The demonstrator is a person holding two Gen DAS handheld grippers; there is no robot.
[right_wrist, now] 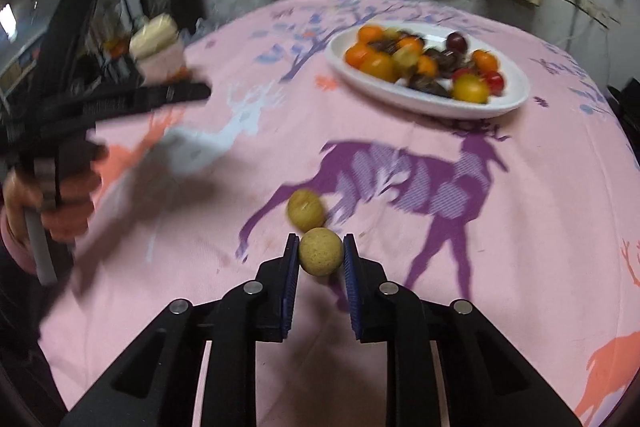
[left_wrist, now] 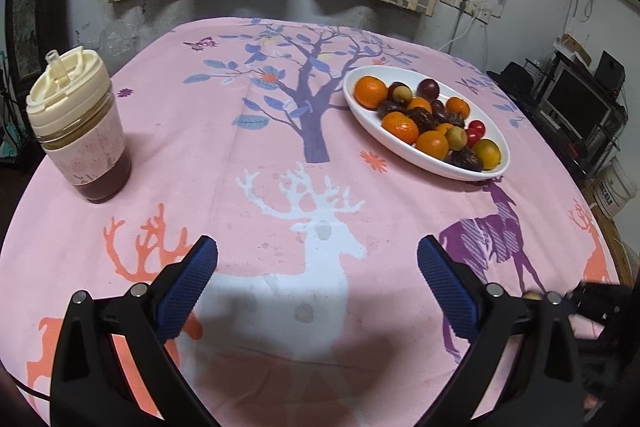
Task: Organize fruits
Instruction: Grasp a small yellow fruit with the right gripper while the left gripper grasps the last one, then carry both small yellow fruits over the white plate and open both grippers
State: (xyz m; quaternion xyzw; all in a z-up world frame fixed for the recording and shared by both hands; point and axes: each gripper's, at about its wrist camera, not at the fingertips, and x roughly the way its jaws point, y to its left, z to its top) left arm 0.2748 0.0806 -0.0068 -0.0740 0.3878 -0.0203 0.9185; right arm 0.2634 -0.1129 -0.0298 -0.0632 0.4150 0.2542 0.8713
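Pink deer-print cloth covers the bench. Only the right wrist view shows the right hand-held gripper clamping a tan longan, a second longan just beyond. Left hand-held gripper gapes wide, holding nothing. White fruit plate lies farther back.

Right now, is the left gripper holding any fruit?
No: in the left wrist view the left gripper has its jaws spread wide with only the pink tablecloth between them.
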